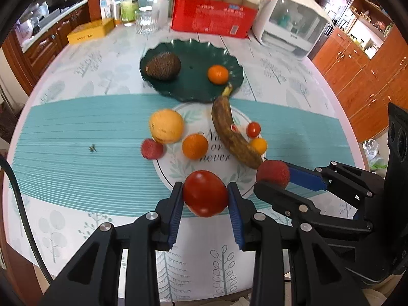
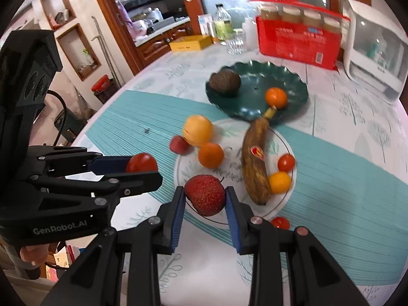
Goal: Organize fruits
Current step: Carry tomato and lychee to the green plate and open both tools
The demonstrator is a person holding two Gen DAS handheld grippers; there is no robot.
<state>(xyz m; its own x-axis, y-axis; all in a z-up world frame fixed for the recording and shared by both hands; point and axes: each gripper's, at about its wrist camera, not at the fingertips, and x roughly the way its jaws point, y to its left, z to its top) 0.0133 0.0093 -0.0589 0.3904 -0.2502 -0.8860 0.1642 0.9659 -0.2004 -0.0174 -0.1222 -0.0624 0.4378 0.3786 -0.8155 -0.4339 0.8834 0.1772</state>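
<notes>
The left tool (image 1: 205, 194) is clamped on a tomato (image 1: 205, 193), its blue pads pressing the two flanks, and the right tool (image 2: 204, 195) is clamped the same way on a lychee (image 2: 205, 194); both fruits hang clear of the desk (image 1: 76, 178), above the near edge of the white plate (image 1: 188, 116). The tomato looks smooth, taut and light, so it may slip or bruise under a hard squeeze; a hold across its widest girth, as here, seems soundest. The lychee has a rough, bumpy skin that should give the pads good purchase, and it seems firm and very light.

On the white plate lie an orange (image 1: 195, 145), a spotted brown banana (image 1: 233, 135), a small cherry tomato (image 1: 253, 129) and a small yellow fruit (image 1: 259, 145). The banana looks overripe and soft, best taken mid-length and gently. A large yellow fruit (image 1: 166, 126) and a second lychee (image 1: 152, 148) sit at the plate's left edge. Beyond, the green dish (image 1: 193, 48) holds a scaly brown fruit (image 1: 163, 66) and a tangerine (image 1: 217, 74); the banana's stem touches its rim. It is likely the goal
</notes>
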